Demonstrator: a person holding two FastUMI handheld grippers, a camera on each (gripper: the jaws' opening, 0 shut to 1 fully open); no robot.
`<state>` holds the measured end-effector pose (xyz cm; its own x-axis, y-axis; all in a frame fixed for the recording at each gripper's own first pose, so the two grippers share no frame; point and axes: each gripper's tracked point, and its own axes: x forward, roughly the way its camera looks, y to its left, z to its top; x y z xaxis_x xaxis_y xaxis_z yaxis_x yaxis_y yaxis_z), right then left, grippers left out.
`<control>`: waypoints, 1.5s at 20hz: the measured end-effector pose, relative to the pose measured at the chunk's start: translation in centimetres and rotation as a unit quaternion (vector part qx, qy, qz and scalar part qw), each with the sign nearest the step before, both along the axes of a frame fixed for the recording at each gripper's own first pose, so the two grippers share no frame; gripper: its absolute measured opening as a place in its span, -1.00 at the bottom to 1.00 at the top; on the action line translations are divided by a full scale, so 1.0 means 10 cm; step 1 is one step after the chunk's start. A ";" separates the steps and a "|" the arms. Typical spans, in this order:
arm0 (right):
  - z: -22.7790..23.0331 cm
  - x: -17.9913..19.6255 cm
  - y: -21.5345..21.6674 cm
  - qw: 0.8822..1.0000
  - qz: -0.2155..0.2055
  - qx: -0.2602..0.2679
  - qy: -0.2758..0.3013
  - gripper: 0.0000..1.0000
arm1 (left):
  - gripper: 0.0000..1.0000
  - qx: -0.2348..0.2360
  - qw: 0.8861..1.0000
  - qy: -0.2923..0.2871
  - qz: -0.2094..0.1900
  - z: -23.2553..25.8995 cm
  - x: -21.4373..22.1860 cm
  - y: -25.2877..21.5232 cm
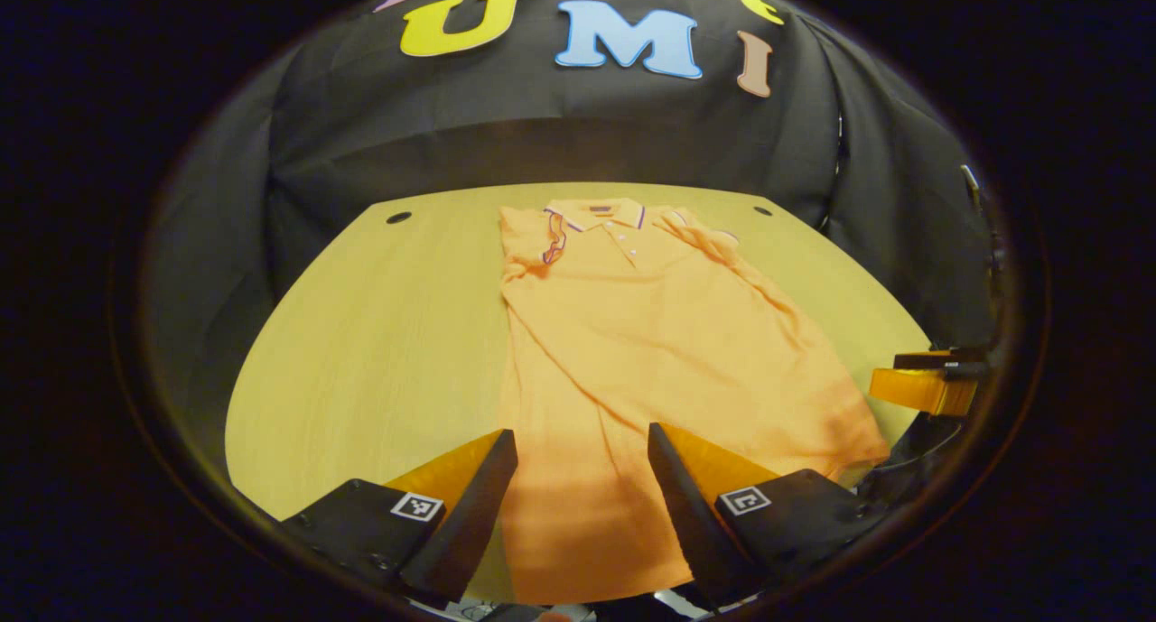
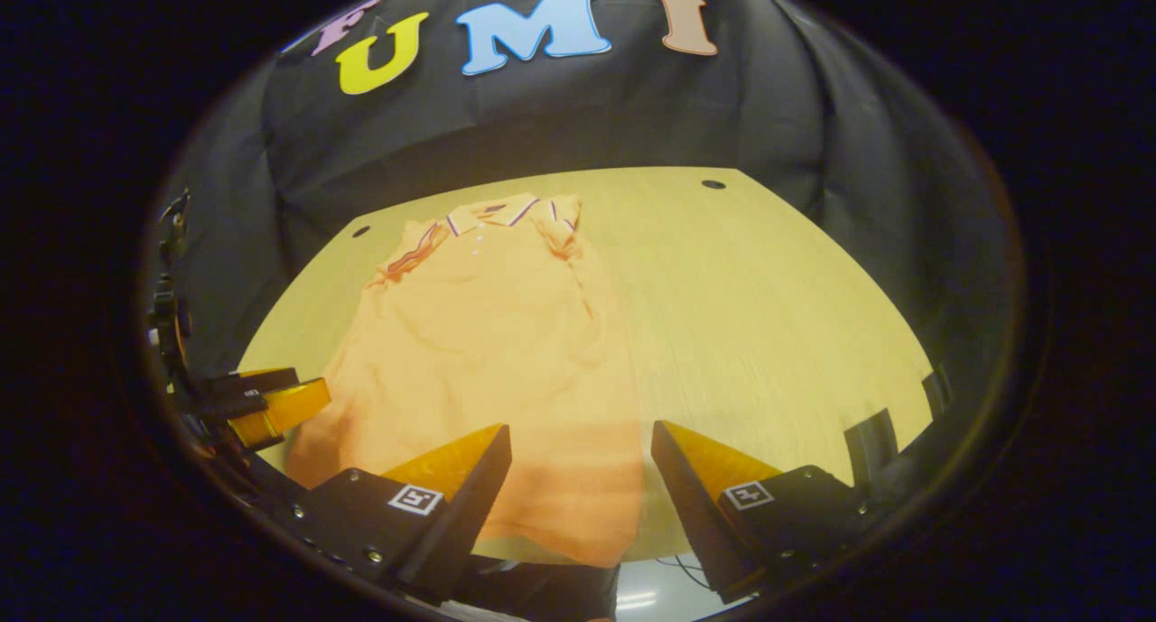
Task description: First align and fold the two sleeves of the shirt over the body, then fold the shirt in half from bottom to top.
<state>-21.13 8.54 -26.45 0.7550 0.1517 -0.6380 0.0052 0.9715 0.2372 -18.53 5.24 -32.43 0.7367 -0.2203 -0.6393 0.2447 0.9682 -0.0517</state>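
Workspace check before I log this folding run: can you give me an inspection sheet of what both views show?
Surface: wooden table, with small dark holes near its far corners.
Job's things: orange polo shirt lying collar away, both sleeves already folded over the body; bottom hem at the near table edge, not yet folded up.
Clutter: nothing seen.
Grippers: left claw open, above the hem; right claw open, above the shirt's lower right edge. Neither holds cloth.
Cables: thin cables below the near table edge.
Surroundings: black cloth wall behind the table.
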 end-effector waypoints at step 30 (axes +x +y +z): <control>-0.60 -0.54 0.16 0.993 0.074 -0.054 0.068 0.05 | 0.24 0.045 0.998 0.042 -0.017 -0.50 -1.03 -0.03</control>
